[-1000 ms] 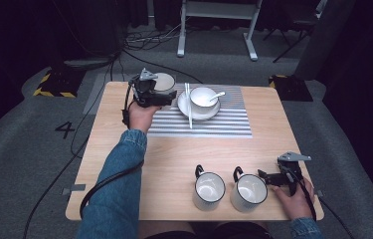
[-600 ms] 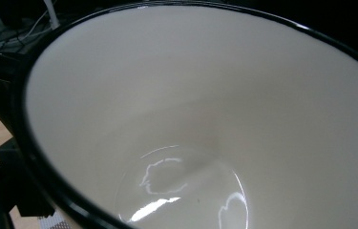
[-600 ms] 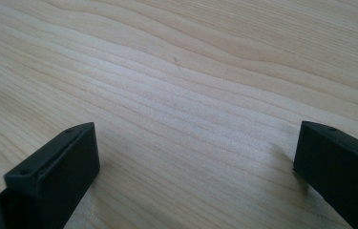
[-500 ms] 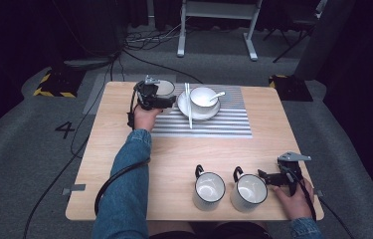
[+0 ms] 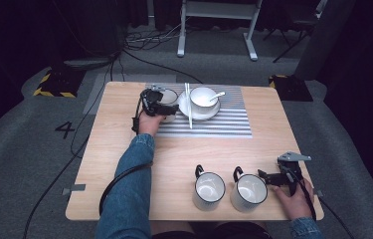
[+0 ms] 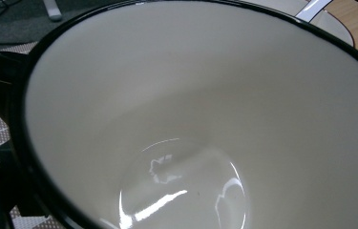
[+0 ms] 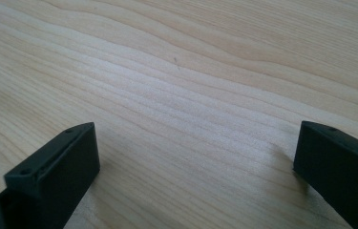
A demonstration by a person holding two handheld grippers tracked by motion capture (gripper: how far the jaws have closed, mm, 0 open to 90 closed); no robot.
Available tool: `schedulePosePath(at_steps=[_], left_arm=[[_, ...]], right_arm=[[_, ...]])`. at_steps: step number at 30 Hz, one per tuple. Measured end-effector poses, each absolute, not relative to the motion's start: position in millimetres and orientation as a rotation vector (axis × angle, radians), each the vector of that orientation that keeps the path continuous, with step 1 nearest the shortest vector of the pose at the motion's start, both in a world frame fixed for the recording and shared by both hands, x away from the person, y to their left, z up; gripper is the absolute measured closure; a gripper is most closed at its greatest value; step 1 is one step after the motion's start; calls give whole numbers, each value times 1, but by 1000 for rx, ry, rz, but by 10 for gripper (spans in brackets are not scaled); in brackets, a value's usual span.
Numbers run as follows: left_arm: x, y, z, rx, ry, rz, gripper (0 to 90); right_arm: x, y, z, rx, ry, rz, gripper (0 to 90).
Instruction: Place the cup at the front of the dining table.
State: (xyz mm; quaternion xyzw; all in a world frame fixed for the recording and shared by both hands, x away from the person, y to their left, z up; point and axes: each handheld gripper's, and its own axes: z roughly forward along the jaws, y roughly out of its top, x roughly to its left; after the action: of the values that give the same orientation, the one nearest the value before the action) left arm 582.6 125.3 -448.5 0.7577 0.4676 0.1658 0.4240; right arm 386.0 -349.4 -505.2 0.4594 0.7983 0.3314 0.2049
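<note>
**Two mugs up front, left hand-held gripper on the far cup**

Biggest thing first: the wooden worktop (image 5: 124, 149), pale grain, with dark grey floor all around it. Lying on its far half is a grey striped mat (image 5: 224, 122).

On that mat there's a white plate (image 5: 209, 113) with a white bowl (image 5: 203, 96) sitting in it, and a spoon (image 5: 216, 95) resting in the bowl, handle sticking out to the right. A pair of chopsticks (image 5: 189, 107) lies across the plate's left edge, pointing front to back.

Near the front edge, two white mugs with dark rims stand upright just beside each other: the left mug (image 5: 209, 190) and the right mug (image 5: 248, 192), both empty, handles pointing away from the person.

The left hand-held gripper (image 5: 155, 103) is at the mat's left end, right up against a white cup (image 5: 168, 97) with a dark rim. In the left gripper view that cup's (image 6: 205, 124) empty glossy inside is super close, with a black jaw outside the wall on the left. Can't tell whether it's actually clamped on.

The right hand-held gripper (image 5: 275, 178) sits low by the front right corner, just right of the right mug. Its jaws are spread wide with nothing but bare wood between them.
</note>
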Motion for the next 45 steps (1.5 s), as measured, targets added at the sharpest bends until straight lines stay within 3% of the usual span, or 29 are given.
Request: schedulePosePath(at_steps=[17, 23, 34, 45], left_arm=[[578, 125, -469, 1917, 1209, 395, 23], [571, 123, -469, 2015, 1160, 466, 22], [571, 123, -468, 2026, 1161, 458, 22], [569, 118, -452, 2053, 1255, 473, 0]], right_arm=[[386, -349, -505, 1280, 2226, 924, 17], [386, -349, -505, 1280, 2225, 924, 18], [385, -349, -505, 1288, 2223, 925, 22], [385, -349, -505, 1287, 2224, 925, 21]])
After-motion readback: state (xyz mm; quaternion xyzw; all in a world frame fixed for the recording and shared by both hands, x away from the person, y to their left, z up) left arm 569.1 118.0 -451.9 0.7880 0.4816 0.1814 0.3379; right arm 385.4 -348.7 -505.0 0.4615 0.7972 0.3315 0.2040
